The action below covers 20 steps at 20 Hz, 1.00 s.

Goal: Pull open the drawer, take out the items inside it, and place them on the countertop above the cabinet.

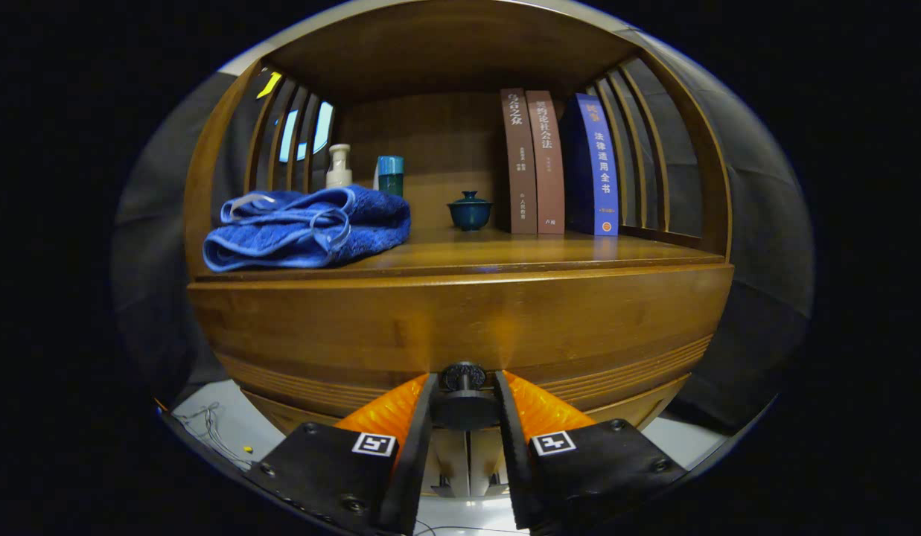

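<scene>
Wooden cabinet (460,327) is seen straight ahead in the gripper view, with dark cloth hung behind and to both sides of it and a pale floor below. Its countertop (505,253) is framed by slatted side panels and a wooden back and roof. A folded blue towel (307,227) is laid at the countertop's front left corner, slightly overhanging the front edge. Behind the towel, near the back left corner, a cream pump bottle (339,166) and a teal cylindrical bottle (390,175) are stood upright, just beside each other. A small dark teal lidded cup (470,211) is set near the middle of the back edge. To its right, two brown books (533,160) and a blue book (598,167) are stood upright side by side, the blue one nearest the right slats.

Below the countertop, the drawer front (460,335) is seen flush with the cabinet body, so the drawer is closed and its contents cannot be seen. A dark round knob (464,377) is fixed at the lower middle of the drawer front. The gripper (464,398) is brought up against this knob, with the knob lodged between the two fingers and both fingers closed against its sides.
</scene>
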Each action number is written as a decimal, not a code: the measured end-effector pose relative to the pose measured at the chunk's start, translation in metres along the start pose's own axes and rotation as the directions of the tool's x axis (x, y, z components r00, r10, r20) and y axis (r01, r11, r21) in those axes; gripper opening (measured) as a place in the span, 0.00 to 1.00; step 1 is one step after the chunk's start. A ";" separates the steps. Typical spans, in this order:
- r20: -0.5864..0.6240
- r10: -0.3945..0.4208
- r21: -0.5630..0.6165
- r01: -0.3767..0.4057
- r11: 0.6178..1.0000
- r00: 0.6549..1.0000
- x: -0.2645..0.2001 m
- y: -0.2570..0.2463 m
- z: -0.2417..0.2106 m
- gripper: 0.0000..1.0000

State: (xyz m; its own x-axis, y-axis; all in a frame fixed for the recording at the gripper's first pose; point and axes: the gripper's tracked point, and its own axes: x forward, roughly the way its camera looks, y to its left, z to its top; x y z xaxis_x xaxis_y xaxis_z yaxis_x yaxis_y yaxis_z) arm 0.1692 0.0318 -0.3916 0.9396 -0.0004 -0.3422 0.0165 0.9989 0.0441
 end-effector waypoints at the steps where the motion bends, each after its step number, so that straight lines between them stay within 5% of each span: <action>1: 0.013 -0.002 -0.011 0.002 1.000 1.000 0.000 -0.001 0.000 0.51; 4: 0.061 0.011 -0.074 -0.007 0.997 0.998 -0.002 0.000 0.001 0.31; 20: 0.009 0.051 -0.042 -0.051 0.998 0.999 -0.100 -0.007 -0.018 0.31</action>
State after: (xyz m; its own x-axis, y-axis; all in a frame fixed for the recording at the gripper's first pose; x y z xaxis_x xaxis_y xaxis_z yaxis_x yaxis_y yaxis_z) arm 0.0691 0.0256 -0.3745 0.9424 0.0501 -0.3307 -0.0454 0.9987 0.0219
